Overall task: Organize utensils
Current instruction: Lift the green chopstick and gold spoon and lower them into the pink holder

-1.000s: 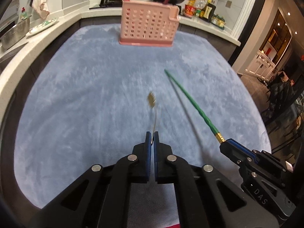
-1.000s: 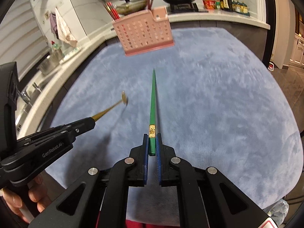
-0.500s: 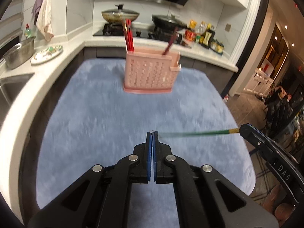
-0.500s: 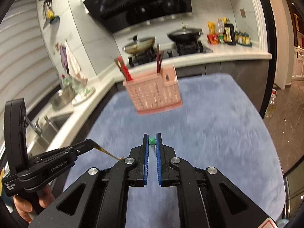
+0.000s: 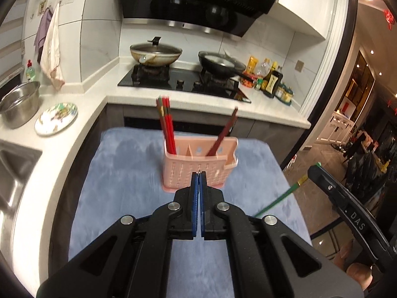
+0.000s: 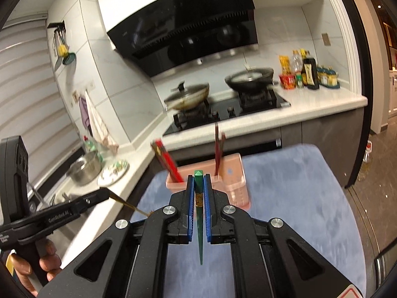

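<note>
Both claws are up above the blue mat [image 5: 124, 168], and the pink utensil holder [image 5: 198, 171] is the landmark here, standing on the mat's far half, in front of the white counter with the stove.

The right claw [image 6: 198, 183] is clamped tight on a green chopstick [image 6: 199, 228]. The blunt green end pokes up between the blue pads, a gold band sits right in the grip, and the tapered tip hangs down toward the camera. In the right wrist view the chopstick's top end lines up directly in front of the holder, overlapping its near wall, though how close it really is I cannot tell.

The left claw [image 5: 198, 173] is pinched fully closed, the blue pads pressed together, with just a sliver of metal showing at the very tips. From the right wrist view, a thin gold-coloured utensil [image 6: 129, 204] sticks out of that left claw [image 6: 105, 193], slanting down; its far end is hidden behind the right claw's body. That claw is well left of the holder there.

In the holder, red chopsticks [image 5: 167, 126] stand in the left compartment and darker brown-red ones [image 5: 223, 134] lean in a compartment to the right. A hand [image 6: 37, 265] grips the left tool's handle at the lower left.
</note>
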